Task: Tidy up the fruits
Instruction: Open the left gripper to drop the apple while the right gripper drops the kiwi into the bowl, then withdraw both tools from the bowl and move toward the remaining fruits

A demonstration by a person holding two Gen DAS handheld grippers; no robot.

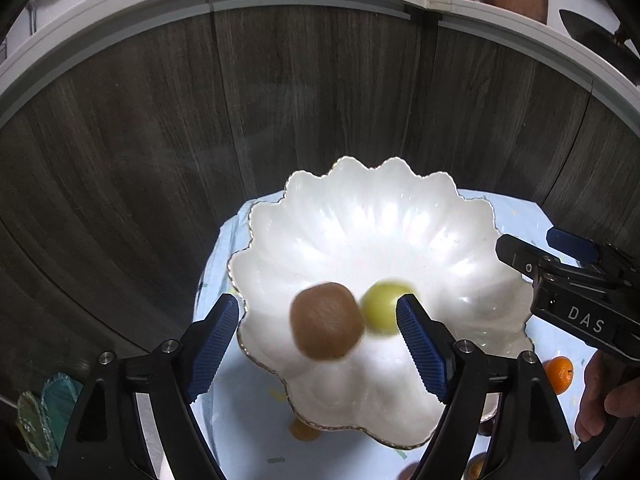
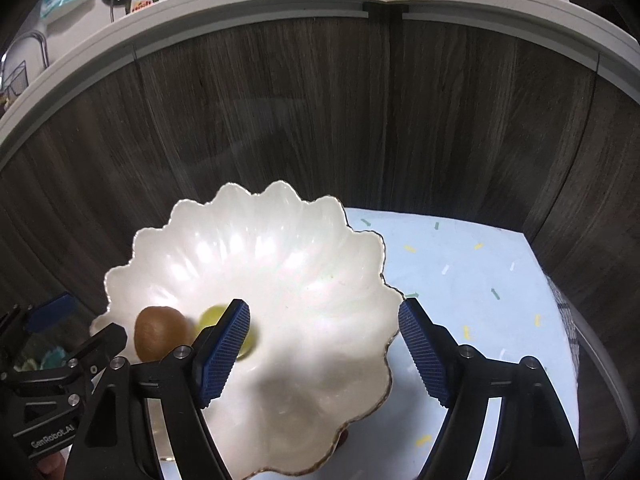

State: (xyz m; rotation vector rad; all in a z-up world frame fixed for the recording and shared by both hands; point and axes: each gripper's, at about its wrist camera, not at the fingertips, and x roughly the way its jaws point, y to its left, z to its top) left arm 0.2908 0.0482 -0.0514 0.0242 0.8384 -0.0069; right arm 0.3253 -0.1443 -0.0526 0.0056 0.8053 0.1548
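A dark wood-grain cabinet front [image 1: 280, 120] fills the upper half of both views, from 9 through 12 to 3 o'clock, capped by a pale countertop edge [image 1: 120, 12].

Below it a light blue tablecloth [image 2: 460, 272] with small coloured arrows covers the table; in the right wrist view its bare part lies at 3 o'clock.

On the cloth stands a white scalloped bowl [image 1: 360, 216] with a thin gilt rim, at centre and 6 o'clock in the left wrist view, and at 7 to 8 o'clock in the right wrist view.

The left gripper [image 1: 320, 344] hangs over the near part of the bowl, its blue pads spread wide with nothing held. The right gripper [image 2: 324, 344] is likewise spread and empty, over the bowl's right edge; from the left wrist view it enters at 3 o'clock.

A brown kiwi [image 1: 326, 322], blurred, sits inside the bowl between the left gripper's pads, free of both. Just beside it at 2 o'clock is a yellow-green fruit [image 1: 382, 306], also blurred, partly behind the right-hand pad.

An orange [image 1: 560, 374] lies on the cloth outside the bowl at 4 o'clock.
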